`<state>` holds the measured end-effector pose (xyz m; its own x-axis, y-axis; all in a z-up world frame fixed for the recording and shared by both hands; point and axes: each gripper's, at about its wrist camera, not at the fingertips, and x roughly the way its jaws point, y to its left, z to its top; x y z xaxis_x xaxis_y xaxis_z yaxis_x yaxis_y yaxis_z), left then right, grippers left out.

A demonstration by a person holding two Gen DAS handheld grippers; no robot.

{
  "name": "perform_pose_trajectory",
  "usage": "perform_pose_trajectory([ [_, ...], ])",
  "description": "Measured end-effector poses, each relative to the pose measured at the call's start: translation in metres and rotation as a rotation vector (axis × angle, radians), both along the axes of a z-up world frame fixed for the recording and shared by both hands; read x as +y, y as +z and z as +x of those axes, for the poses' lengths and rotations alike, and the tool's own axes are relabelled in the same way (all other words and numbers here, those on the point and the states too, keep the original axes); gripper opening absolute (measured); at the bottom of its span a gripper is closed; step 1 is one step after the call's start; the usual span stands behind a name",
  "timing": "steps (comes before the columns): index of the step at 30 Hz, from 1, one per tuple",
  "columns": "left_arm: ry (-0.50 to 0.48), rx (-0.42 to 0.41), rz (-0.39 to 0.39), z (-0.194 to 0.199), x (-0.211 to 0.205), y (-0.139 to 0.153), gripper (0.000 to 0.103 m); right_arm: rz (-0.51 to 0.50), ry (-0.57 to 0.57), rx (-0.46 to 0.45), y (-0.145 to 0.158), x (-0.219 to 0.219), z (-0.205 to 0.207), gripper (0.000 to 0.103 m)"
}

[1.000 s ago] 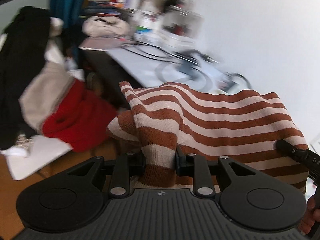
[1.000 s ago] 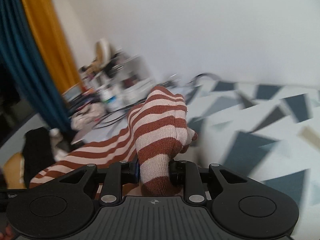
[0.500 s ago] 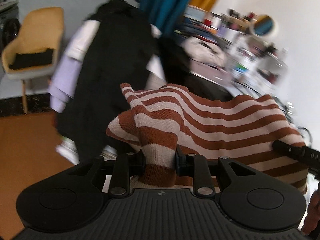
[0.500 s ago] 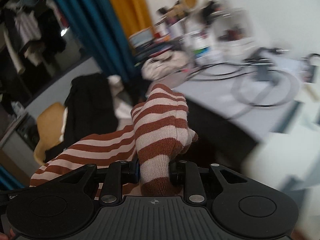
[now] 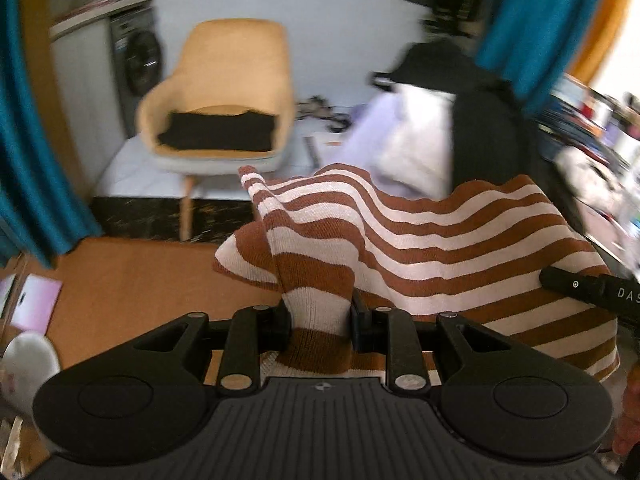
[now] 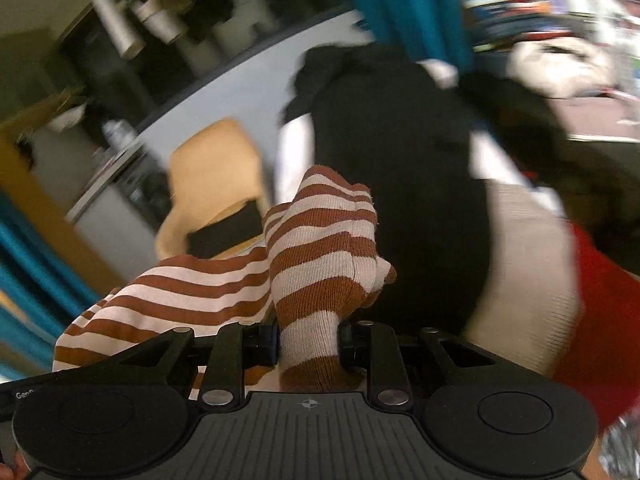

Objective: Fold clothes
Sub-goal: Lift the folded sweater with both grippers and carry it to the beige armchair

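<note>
A brown-and-cream striped knit sweater (image 5: pixel 420 240) hangs in the air, stretched between both grippers. My left gripper (image 5: pixel 320 324) is shut on a bunched end of it, the fabric squeezed between the two pads. In the right wrist view the striped sweater (image 6: pixel 320 248) bulges up out of my right gripper (image 6: pixel 308 340), which is shut on another bunch of it. The rest of the cloth trails off to the left there. Part of the other gripper's black body (image 5: pixel 592 292) shows at the right edge of the left wrist view.
A tan armchair (image 5: pixel 224 92) with a folded black garment (image 5: pixel 218 132) on its seat stands ahead on a pale floor. To its right a heap of clothes, black (image 6: pixel 400 160), white, beige and red (image 6: pixel 600 300), is piled up. Teal curtains (image 5: pixel 24 140) hang at both sides. A cluttered desk lies far right.
Both grippers have swung fast to the left with the sweater still stretched between them. The view has passed from the white wall and desk, over the clothes heap, to the tan armchair.
</note>
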<state>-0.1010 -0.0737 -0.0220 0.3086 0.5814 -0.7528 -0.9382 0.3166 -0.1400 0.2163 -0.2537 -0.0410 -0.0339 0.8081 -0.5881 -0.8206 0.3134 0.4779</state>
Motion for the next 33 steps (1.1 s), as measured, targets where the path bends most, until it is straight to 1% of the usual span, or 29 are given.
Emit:
perform_pose_trajectory([
  [5,0.080,-0.002,-0.035,-0.034,0.071,-0.018,0.026,-0.031,0.090,0.021,-0.010,0.090,-0.043,0.021],
  [9,0.102,0.018,-0.040,-0.041,0.149,-0.030,0.026,-0.032,0.128,0.035,-0.025,0.170,-0.052,0.021],
  [13,0.057,0.074,-0.086,-0.034,0.237,-0.034,0.026,-0.070,0.108,0.084,-0.035,0.263,-0.045,0.021],
  [15,0.042,0.093,-0.086,-0.029,0.275,-0.033,0.026,-0.091,0.099,0.109,-0.034,0.310,-0.043,0.021],
  [20,0.063,0.069,-0.085,-0.021,0.360,-0.035,0.026,-0.112,0.117,0.105,-0.039,0.411,-0.029,0.021],
  [23,0.070,0.056,-0.096,-0.022,0.405,-0.043,0.026,-0.104,0.138,0.077,-0.037,0.463,-0.028,0.021],
  [28,0.080,0.037,-0.127,-0.031,0.482,-0.067,0.026,-0.123,0.131,0.060,-0.045,0.544,-0.026,0.021],
  [33,0.073,0.029,-0.177,-0.055,0.580,-0.109,0.026,-0.173,0.118,0.050,-0.074,0.631,-0.040,0.021],
])
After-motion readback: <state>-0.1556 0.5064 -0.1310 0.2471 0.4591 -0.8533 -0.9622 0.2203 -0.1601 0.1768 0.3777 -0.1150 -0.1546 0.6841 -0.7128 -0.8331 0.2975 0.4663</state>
